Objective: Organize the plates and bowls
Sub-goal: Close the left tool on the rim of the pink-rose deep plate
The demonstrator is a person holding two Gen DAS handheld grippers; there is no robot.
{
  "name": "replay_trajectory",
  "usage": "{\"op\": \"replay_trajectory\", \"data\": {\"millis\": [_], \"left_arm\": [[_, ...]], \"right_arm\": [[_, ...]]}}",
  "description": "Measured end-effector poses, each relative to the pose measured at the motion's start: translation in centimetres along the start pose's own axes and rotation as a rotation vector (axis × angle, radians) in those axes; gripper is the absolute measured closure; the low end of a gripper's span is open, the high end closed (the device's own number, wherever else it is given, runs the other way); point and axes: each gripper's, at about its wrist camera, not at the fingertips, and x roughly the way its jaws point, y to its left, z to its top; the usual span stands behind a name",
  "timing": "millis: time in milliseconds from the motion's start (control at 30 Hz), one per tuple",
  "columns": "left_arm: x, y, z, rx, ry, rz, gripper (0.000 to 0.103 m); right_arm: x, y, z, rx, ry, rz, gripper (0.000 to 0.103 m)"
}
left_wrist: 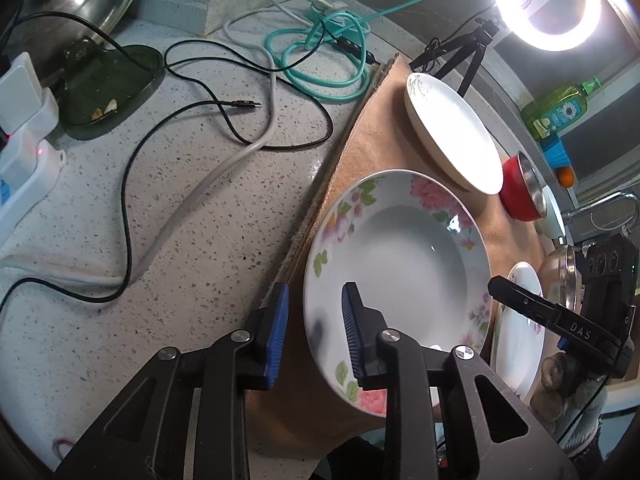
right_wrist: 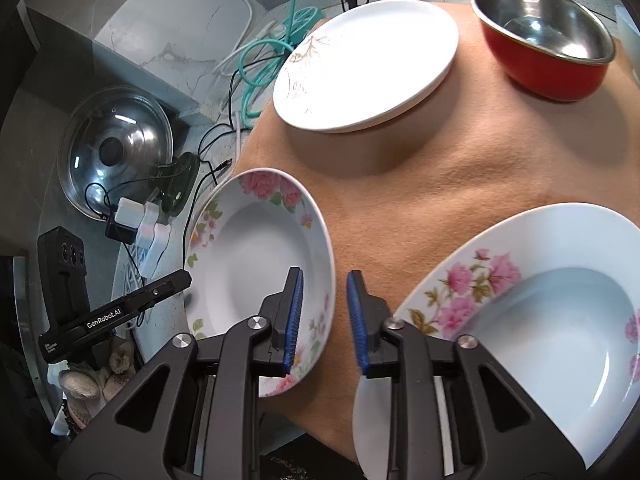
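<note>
A deep floral plate (left_wrist: 404,256) (right_wrist: 256,256) lies at the left edge of a brown cloth (left_wrist: 376,140) (right_wrist: 440,192). My left gripper (left_wrist: 315,334) straddles its left rim, one blue pad outside and one over the well, with a gap showing. My right gripper (right_wrist: 325,318) straddles the opposite rim the same way, its pads apart from the rim. A second floral plate (right_wrist: 552,332) (left_wrist: 520,344) lies to the right. Farther back sit a white plate (left_wrist: 452,136) (right_wrist: 368,68) and a red bowl (left_wrist: 518,192) (right_wrist: 548,60) with a steel inside.
Loose cables (left_wrist: 224,120), a power strip (left_wrist: 24,160) and a green dish (left_wrist: 108,88) crowd the speckled counter on the left. A pot lid (right_wrist: 116,148) leans at the back. A ring light (left_wrist: 548,0), soap bottle (left_wrist: 556,108) and faucet (left_wrist: 600,208) stand to the right.
</note>
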Motion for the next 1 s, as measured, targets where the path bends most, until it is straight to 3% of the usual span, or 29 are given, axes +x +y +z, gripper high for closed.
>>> {"op": "replay_trajectory", "data": {"millis": [200, 667, 1000], "left_arm": [[0.6, 0.1, 0.0, -0.003, 0.016, -0.011, 0.089], [0.6, -0.6, 0.0, 0.027, 0.015, 0.011, 0.089], [-1.4, -2.3, 0.0, 0.067, -0.025, -0.008, 0.089]], "right_arm": [[1.0, -0.1, -0.1, 0.004, 0.024, 0.003, 0.091], [1.1, -0.1, -0.1, -0.003, 0.016, -0.011, 0.094], [-1.6, 0.4, -0.5, -0.005, -0.031, 0.003, 0.094]]}}
